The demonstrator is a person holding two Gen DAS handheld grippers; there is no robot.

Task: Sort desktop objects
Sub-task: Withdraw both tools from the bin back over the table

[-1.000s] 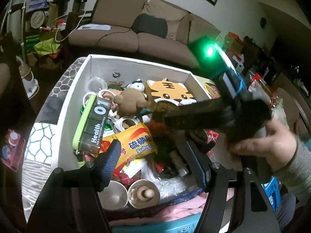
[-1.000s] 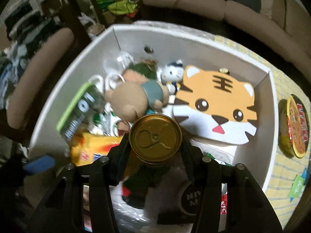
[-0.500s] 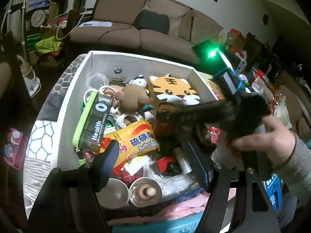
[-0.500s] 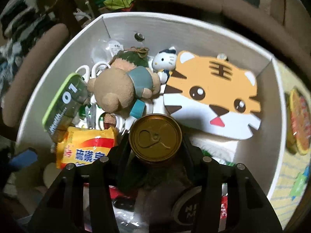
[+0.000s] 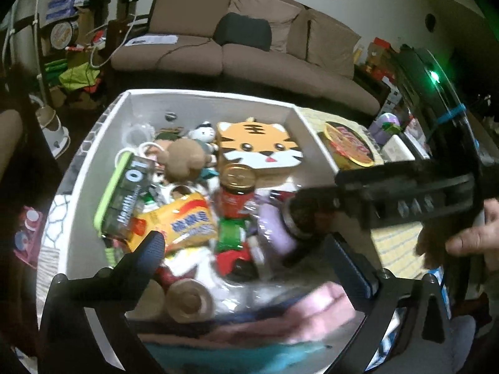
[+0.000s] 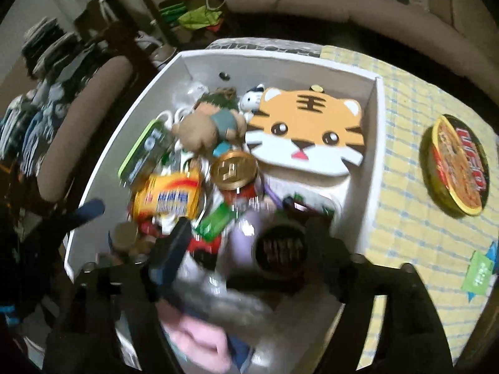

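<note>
A white box (image 5: 93, 143) (image 6: 371, 168) holds several things. A red can with a gold top (image 5: 238, 187) (image 6: 234, 171) stands upright in the box, next to the orange tiger-face item (image 5: 259, 146) (image 6: 308, 127). My right gripper (image 6: 249, 243) is open and empty, above the box's near right part; it also shows in the left wrist view (image 5: 312, 205). My left gripper (image 5: 246, 252) is open and empty over the box's near edge. A brown teddy (image 5: 184, 159), a green-edged case (image 5: 124, 196) and a yellow packet (image 5: 184, 221) lie at the left.
A round noodle bowl with a red lid (image 6: 455, 165) (image 5: 349, 148) sits on the yellow checked cloth (image 6: 405, 205) right of the box. A green card (image 6: 477, 274) lies near the cloth's edge. A brown sofa (image 5: 249, 50) stands behind. Pink cloth (image 5: 280, 321) lies at the front.
My right gripper has let go of the gold-topped can, which now stands in the box, and has drawn back and to the right. My left gripper has shifted slightly.
</note>
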